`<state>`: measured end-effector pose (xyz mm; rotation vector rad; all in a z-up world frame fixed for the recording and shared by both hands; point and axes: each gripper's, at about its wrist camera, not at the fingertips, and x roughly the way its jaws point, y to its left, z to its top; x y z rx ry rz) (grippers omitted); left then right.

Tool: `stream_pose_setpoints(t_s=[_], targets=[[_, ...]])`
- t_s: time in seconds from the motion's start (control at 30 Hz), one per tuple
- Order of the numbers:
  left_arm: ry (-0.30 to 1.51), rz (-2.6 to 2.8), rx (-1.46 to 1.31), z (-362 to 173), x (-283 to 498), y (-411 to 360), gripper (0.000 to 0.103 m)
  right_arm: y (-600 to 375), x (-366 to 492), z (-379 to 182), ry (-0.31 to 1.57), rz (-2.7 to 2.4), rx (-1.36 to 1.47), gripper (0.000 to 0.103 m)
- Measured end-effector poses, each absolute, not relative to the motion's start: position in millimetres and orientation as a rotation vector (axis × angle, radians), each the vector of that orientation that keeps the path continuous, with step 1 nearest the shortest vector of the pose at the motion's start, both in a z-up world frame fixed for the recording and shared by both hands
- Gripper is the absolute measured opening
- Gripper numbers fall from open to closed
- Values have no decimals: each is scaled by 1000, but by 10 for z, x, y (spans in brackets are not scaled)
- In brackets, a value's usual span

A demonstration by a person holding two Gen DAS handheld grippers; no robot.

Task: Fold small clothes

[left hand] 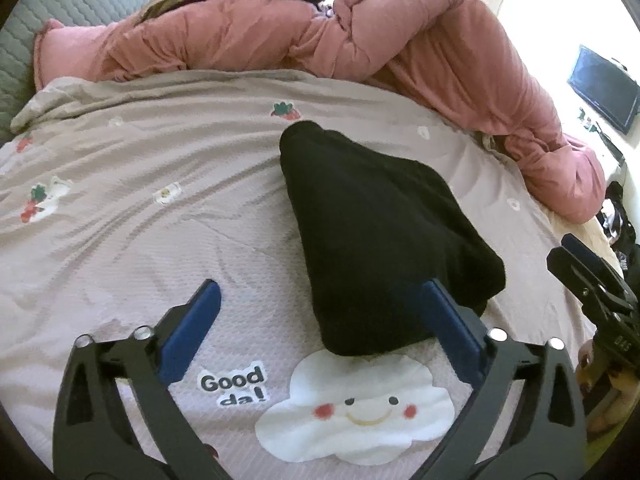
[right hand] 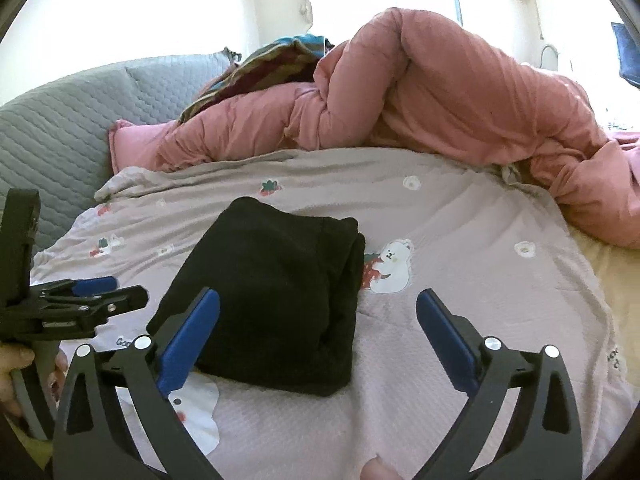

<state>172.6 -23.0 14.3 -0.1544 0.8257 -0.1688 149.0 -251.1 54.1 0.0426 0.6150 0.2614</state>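
A small black garment (left hand: pixel 376 236) lies folded in a thick bundle on the pale pink blanket (left hand: pixel 160 216); the right wrist view shows the same black garment (right hand: pixel 276 288) left of centre. My left gripper (left hand: pixel 320 300) is open above the bundle's near corner, its blue pads wide apart and off the cloth. My right gripper (right hand: pixel 318 308) is open too, hovering over the bundle's near right edge with nothing between its pads. The right gripper (left hand: pixel 592 280) shows at the right edge of the left view, and the left gripper (right hand: pixel 92 292) at the left of the right view.
A bulky salmon-pink duvet (left hand: pixel 440 48) is heaped along the far side of the bed. A grey quilted cover (right hand: pixel 60 132) lies at far left, striped fabric (right hand: pixel 272 60) behind the duvet. A dark screen (left hand: pixel 604 88) stands at far right. A hand (right hand: pixel 16 364) holds the left gripper's handle.
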Motion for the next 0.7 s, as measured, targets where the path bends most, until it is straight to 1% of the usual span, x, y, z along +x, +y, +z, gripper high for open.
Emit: stream_pose_setpoints(t_s=[0.3, 0.7], targets=[[783, -135, -103, 248, 1432, -219, 94, -2524, 1214, 629, 576, 222, 14, 98], [746, -113, -59, 272, 964, -127, 94, -2429, 858, 634, 604, 199, -18, 98]])
